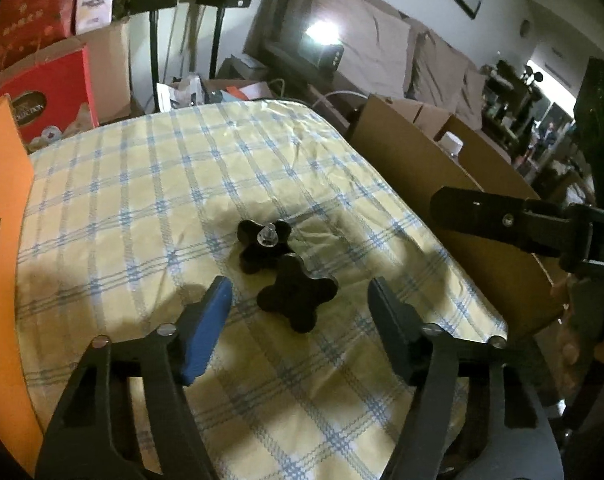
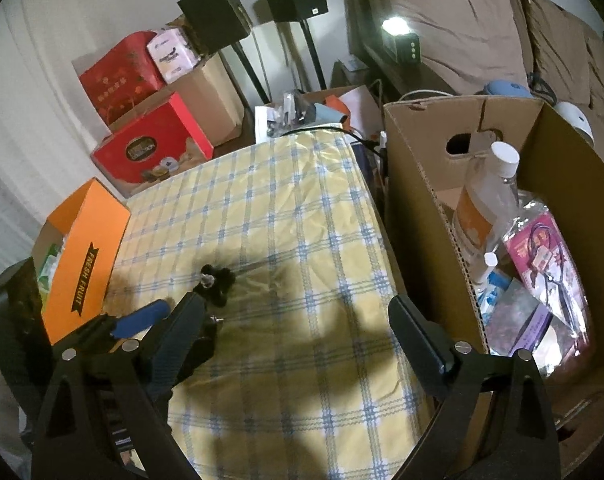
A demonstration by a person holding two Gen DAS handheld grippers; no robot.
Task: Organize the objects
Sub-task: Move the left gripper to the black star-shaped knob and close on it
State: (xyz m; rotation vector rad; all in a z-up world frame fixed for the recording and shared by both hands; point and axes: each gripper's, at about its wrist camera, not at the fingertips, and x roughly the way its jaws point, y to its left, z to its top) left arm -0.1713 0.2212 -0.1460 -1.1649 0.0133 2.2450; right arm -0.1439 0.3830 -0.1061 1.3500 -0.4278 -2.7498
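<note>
Two black star-shaped knobs lie touching on the yellow checked tablecloth. The far knob lies with its clear threaded stud pointing up; the near knob lies stud down. My left gripper is open, its blue-padded fingers either side of the near knob, not touching it. My right gripper is open and empty above the cloth, near its right edge. In the right wrist view the far knob shows beside the left gripper's blue finger; the near knob is mostly hidden.
An orange "Fresh Fruit" box stands open at the table's left edge. A large cardboard box with bottles and packets stands to the right of the table. Red gift boxes, speakers on stands and a sofa are behind.
</note>
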